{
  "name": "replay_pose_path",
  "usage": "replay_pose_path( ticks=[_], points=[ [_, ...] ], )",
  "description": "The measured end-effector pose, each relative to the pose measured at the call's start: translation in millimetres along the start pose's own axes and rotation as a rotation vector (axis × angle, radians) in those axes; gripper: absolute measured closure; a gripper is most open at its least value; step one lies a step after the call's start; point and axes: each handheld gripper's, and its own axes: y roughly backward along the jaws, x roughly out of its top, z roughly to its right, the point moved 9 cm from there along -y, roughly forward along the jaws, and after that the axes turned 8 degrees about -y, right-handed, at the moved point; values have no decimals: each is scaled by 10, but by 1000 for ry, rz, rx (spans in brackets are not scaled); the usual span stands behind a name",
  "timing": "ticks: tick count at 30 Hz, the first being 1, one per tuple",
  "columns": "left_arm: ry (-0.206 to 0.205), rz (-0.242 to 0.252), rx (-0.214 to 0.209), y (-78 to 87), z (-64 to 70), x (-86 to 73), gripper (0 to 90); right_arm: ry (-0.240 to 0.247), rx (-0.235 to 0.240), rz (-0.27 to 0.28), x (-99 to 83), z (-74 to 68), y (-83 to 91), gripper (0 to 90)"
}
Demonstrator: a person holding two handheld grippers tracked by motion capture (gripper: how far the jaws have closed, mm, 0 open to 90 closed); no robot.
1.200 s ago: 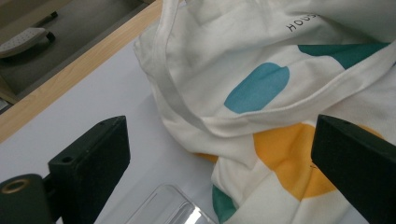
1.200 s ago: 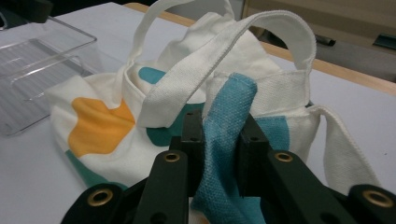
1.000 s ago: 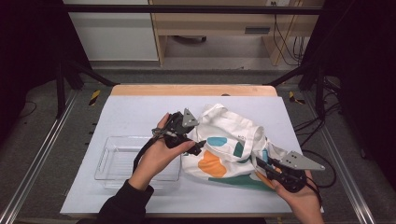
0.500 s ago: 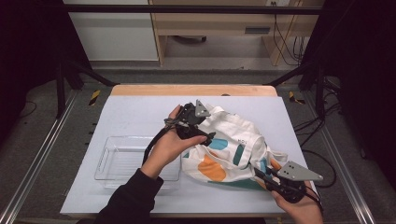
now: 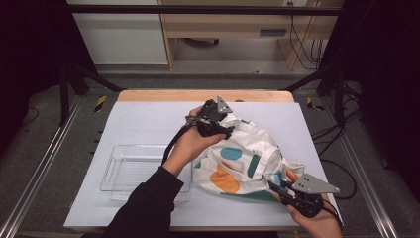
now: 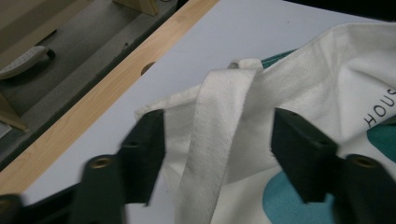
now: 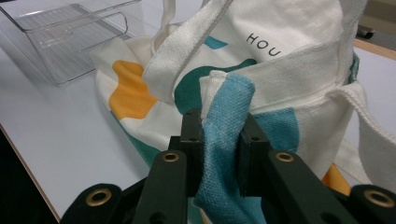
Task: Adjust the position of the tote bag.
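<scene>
Both grippers are on the tote bag (image 5: 247, 158), and we read them differently. Our right gripper (image 7: 219, 140) has its jaws clamped on a fold of blue cloth that stands up between them, at the near corner of the bag just ahead of the hand. Our left gripper (image 6: 217, 144) has its jaws standing wide apart, with a cream handle strap (image 6: 219, 135) running down through the gap and touching neither jaw that we can see. In the high view our left gripper (image 5: 214, 120) sits at the far edge of the bag, near the wooden table edge (image 6: 107, 88), well apart from our right gripper (image 5: 282, 187).

The bag lies crumpled on the white table (image 5: 148, 119), spread between the two tools, with a clear plastic bin (image 5: 133, 171) beside it, off to the left of our left hand (image 5: 190, 146).

Our worries from here:
- If the left jaws shut where they stand, they may catch only the strap and not the bag's rim, so that the bag hangs from a loop and twists as we lift.
- The strap is narrow against the gap, and it could slide out sideways before the jaws meet.
- The right hold is on a thin fold, and a hard pull from the far side could drag the cloth out of it.
- Loose cloth drooping between the tools could sweep against the bin and shove it.
</scene>
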Motion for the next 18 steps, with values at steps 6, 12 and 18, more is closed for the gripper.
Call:
replay_pose_path(
  ticks=[6, 12, 18],
  points=[
    [-27, -14, -19, 28, 39, -95, 775, -8, 9, 3, -18, 13, 9, 761],
    [-45, 25, -36, 311, 207, -260, 853, 10, -4, 3, -22, 7, 13, 762],
    [-31, 66, -58, 524, 365, -530, 855, 22, 1, -16, -86, -25, -14, 761]
  ],
)
